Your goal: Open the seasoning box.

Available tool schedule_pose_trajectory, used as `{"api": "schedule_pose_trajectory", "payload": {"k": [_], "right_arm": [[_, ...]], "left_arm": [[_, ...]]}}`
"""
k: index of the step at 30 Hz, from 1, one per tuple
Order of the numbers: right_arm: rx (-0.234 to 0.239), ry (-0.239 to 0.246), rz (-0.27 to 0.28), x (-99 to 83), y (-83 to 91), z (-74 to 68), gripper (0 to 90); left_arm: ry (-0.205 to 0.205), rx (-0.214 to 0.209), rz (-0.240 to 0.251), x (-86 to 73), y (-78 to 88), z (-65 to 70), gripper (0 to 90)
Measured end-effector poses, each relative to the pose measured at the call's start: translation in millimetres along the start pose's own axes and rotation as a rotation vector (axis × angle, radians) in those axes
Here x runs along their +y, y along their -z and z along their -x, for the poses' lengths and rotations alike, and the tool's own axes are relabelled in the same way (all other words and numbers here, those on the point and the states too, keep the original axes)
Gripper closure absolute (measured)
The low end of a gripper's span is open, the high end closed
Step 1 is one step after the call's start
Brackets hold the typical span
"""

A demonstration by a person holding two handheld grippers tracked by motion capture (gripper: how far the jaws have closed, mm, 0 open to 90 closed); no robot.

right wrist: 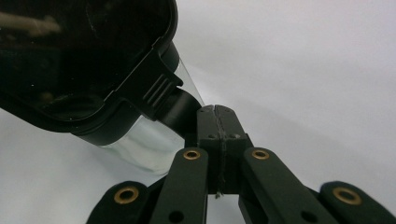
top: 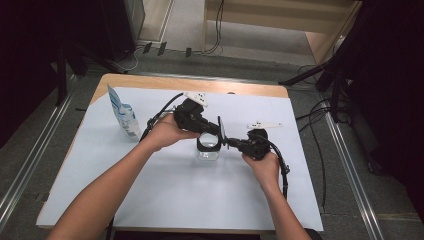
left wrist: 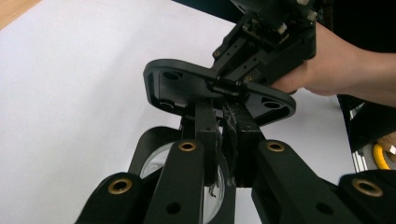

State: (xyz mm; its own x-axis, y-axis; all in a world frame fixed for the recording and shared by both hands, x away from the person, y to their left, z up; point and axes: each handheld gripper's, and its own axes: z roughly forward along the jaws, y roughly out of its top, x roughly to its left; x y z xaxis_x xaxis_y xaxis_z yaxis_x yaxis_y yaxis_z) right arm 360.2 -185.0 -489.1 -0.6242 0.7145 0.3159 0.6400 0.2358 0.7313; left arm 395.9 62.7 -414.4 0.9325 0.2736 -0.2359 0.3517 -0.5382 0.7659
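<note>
fingers pressed together beside the jar's black lid.

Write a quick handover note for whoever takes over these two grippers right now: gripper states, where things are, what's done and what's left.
Left gripper: shut, pinching the edge of the black flip lid of the clear container.
Right gripper: shut, its tips at the lid's ribbed tab; whether it grips anything there I cannot tell.
Container: mid-table on the white sheet, lid raised on edge.
Blue-and-white pouch: upright, back left, untouched.
Done: lid lifted.
Left: probably swinging it fully open or off.
</note>
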Motion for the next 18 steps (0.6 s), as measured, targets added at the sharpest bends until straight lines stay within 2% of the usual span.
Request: {"api": "schedule_pose_trajectory", "payload": {"k": [12,18], "right_arm": [[-0.009,-0.004,0.012,-1.9,-0.1,-1.2,90.0],[-0.014,-0.001,0.016,-2.4,-0.2,-1.8,90.0]], "left_arm": [[0.022,-0.011,0.001,2.7,-13.9,-1.1,87.4],[0.020,-0.002,-0.016,10.8,-19.6,1.0,88.9]]}}
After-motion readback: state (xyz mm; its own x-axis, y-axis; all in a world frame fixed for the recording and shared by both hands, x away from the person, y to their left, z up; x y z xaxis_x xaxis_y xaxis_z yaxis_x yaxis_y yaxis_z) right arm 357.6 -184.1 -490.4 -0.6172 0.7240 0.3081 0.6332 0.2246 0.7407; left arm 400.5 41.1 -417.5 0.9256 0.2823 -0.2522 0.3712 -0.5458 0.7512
